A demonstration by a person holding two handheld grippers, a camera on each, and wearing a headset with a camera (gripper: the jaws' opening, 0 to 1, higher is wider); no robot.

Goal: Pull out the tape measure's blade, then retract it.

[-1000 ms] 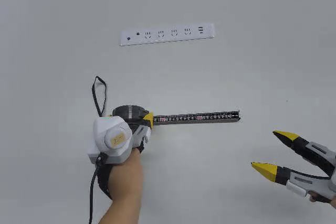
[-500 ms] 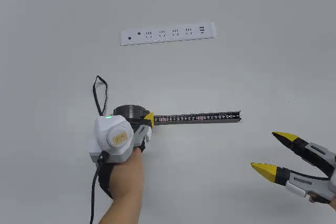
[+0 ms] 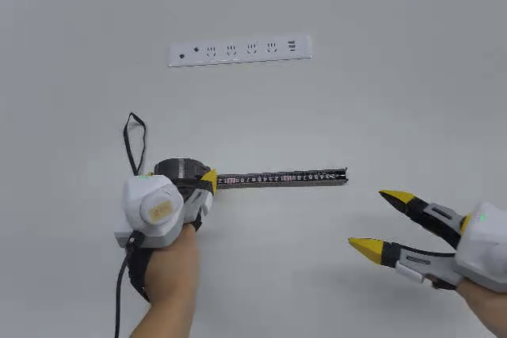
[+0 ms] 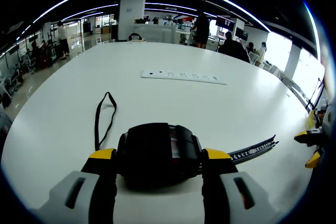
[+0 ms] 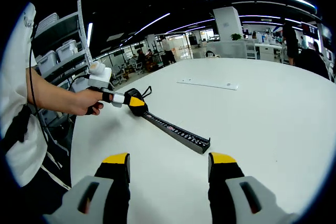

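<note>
The black tape measure [image 3: 181, 172] lies on the white table, and my left gripper [image 3: 198, 190] is shut on its case [image 4: 158, 153]. Its blade [image 3: 281, 179] stretches out to the right along the table, ending in a hook tip [image 5: 203, 145]. A black wrist strap [image 3: 131, 142] loops away from the case toward the far side. My right gripper [image 3: 379, 220] hovers open to the right of the blade tip and nearer to me, with nothing between its yellow-tipped fingers [image 5: 116, 159].
A white power strip [image 3: 239, 51] lies on the far side of the table. A black cable [image 3: 120, 298] hangs from the left gripper. In the gripper views, shelving [image 5: 65, 51] and people stand beyond the table.
The whole picture has shifted left, so the camera moved. My right gripper has come closer to the blade tip. The tape measure and left gripper have not moved on the table.
</note>
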